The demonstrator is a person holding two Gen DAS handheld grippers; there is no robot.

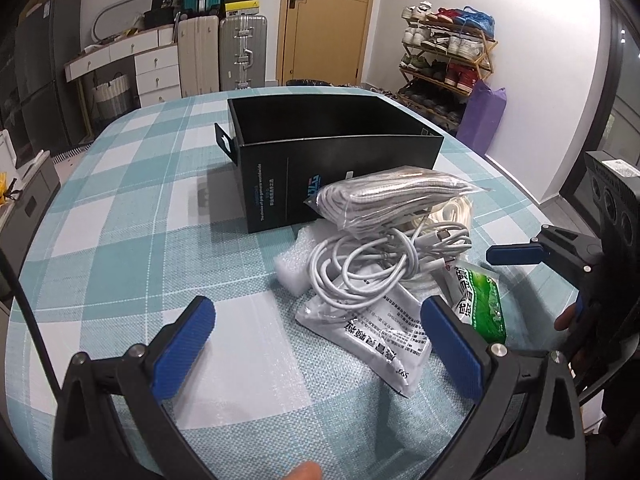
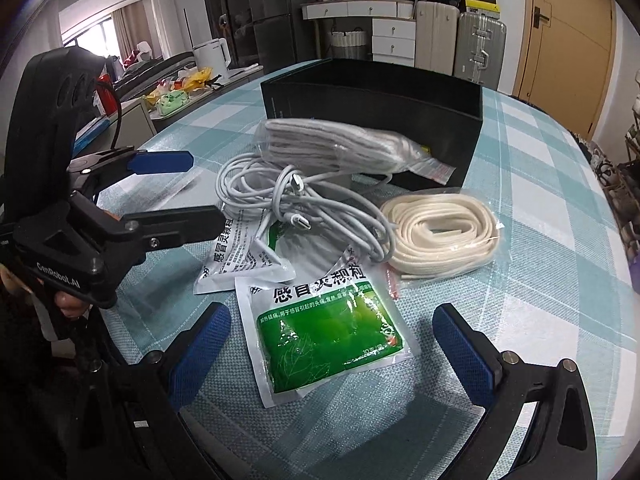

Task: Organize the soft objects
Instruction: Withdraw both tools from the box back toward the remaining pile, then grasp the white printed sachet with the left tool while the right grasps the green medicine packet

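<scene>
A pile of soft items lies on the checked tablecloth (image 1: 120, 216) in front of an open black box (image 1: 332, 148). It holds a bagged grey cord bundle (image 1: 392, 196), a coil of white cable (image 1: 380, 260), a white sachet (image 1: 380, 328), a green sachet (image 2: 328, 332), white foam (image 1: 292, 268) and a bagged cream strap (image 2: 440, 232). My left gripper (image 1: 316, 320) is open, low over the table, with the white sachet between its fingers. My right gripper (image 2: 332, 328) is open and straddles the green sachet. Each gripper shows in the other's view.
The black box (image 2: 372, 108) stands just behind the pile. Suitcases (image 1: 240, 52), drawers (image 1: 156, 68), a door (image 1: 324, 20) and a shoe rack (image 1: 444, 60) line the far wall. A purple bag (image 1: 484, 116) sits by the rack. A side counter with clutter (image 2: 176, 88) stands left.
</scene>
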